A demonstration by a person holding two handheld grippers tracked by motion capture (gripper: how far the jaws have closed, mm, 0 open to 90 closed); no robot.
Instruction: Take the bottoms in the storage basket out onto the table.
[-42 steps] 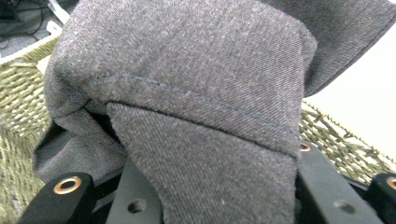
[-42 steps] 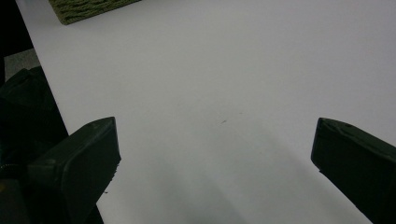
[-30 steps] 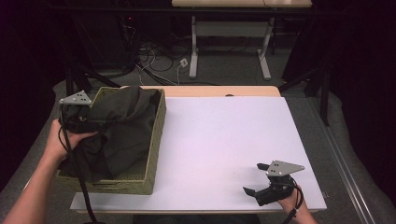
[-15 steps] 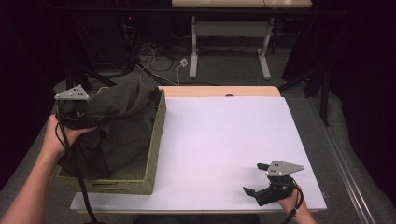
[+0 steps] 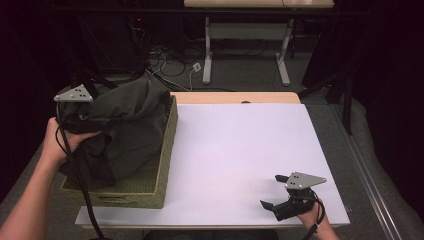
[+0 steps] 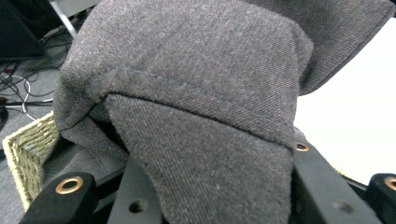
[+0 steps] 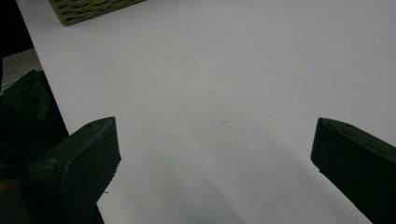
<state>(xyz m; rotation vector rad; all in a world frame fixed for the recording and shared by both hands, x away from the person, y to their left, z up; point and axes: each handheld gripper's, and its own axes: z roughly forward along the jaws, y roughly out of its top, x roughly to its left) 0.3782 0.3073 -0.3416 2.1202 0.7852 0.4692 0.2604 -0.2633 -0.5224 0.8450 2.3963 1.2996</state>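
Left tool (image 5: 102,117) grips grey garment (image 5: 127,125) above basket (image 5: 167,150); table (image 5: 240,150) bare.

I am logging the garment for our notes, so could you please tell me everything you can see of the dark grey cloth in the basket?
The dark grey cloth is a bulky, crumpled garment of twill-like woven fabric with a stitched seam and folded hem showing in the left gripper view. Its upper part is lifted, bunched above the woven basket, while its lower folds lie inside. The left tool is shut on a fold of it. It sits at the white table's left side.
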